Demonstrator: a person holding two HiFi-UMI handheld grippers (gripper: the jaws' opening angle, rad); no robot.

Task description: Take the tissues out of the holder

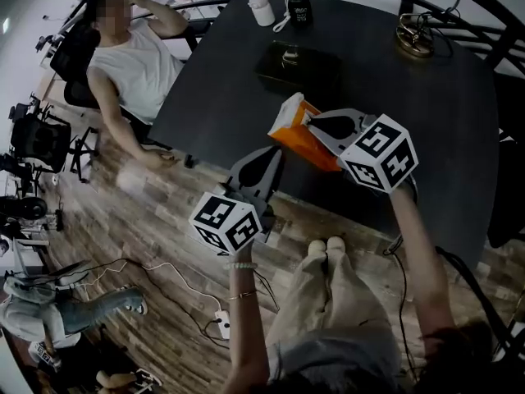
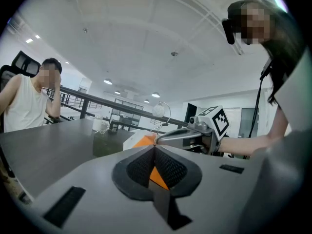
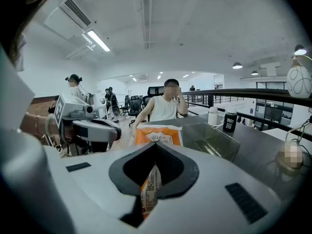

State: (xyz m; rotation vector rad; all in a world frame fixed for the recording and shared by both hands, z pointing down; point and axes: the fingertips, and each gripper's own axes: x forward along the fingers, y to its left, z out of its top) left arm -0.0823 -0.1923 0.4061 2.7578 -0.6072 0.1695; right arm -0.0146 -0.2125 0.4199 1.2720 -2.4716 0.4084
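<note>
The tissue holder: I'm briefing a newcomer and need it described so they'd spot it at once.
Start at the big dark table. The tissue holder sits near its middle, beyond the orange tissue pack and short of the white container and black bottle. It is the only low, dark, see-through rectangular box there.

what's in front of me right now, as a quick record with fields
item: orange tissue pack, out of the holder, held over the table
right hand: right tool shut on the pack's edge
left hand: left tool shut on another part of the pack
holder: dark box on the table beyond the pack
far edge: white cup, black bottle
bystander: seated person at the table's left side
</note>
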